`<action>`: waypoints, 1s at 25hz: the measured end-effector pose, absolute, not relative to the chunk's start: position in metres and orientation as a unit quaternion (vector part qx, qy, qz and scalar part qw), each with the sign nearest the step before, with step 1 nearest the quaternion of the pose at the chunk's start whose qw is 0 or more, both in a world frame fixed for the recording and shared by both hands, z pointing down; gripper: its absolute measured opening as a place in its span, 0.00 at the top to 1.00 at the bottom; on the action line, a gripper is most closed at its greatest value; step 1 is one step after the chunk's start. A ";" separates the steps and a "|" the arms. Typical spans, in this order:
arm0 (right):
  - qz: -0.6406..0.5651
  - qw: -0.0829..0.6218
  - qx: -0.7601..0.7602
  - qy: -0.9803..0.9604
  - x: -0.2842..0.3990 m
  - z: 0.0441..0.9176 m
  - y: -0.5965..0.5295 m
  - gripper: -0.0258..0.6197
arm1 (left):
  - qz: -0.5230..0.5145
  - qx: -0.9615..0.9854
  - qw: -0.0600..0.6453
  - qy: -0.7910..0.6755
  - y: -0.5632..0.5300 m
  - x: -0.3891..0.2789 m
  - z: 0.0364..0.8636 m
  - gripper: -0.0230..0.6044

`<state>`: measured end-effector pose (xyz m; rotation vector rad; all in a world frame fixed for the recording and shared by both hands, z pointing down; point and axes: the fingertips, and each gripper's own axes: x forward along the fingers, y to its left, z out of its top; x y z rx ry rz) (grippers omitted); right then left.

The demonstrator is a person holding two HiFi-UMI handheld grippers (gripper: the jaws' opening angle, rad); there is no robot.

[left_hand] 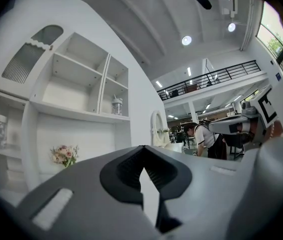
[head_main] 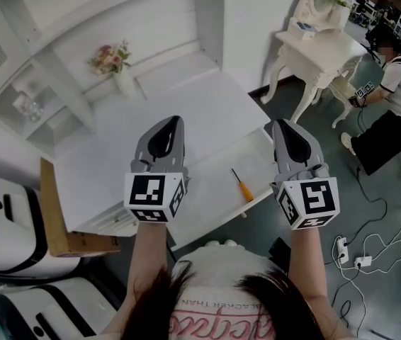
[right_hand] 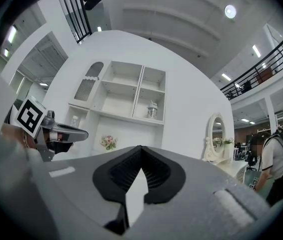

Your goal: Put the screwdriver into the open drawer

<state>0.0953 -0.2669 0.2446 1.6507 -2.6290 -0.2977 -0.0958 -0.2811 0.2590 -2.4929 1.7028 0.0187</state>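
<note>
Left claw [head_main: 166,127] and right claw [head_main: 287,129] are both pressed together, empty and touching nothing. The screwdriver [head_main: 241,185] (slim, orange) lies at 4 o'clock of the left claw, apparently already inside the open drawer [head_main: 204,198]. Judged light, rigid and apt to roll; best taken across the handle.

Smooth matt drawer [head_main: 211,179], cardboard box [head_main: 53,211]

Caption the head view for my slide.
Left tongs and right tongs, shut and empty, over white desk, orange screwdriver between them.
</note>
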 end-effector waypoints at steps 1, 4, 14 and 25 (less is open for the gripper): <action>-0.098 0.007 0.531 -0.841 0.098 0.241 -0.266 0.96 | 0.009 -0.824 0.068 0.563 -0.280 -0.096 0.254 0.93; -0.105 -0.003 0.538 -0.836 0.106 0.230 -0.265 0.96 | 0.017 -0.820 0.086 0.566 -0.280 -0.099 0.238 0.93; -0.118 -0.032 0.546 -0.829 0.127 0.203 -0.262 0.96 | 0.047 -0.806 0.113 0.580 -0.281 -0.114 0.199 0.93; -0.129 -0.033 0.554 -0.822 0.136 0.192 -0.258 0.96 | 0.071 -0.805 0.118 0.577 -0.278 -0.117 0.184 0.93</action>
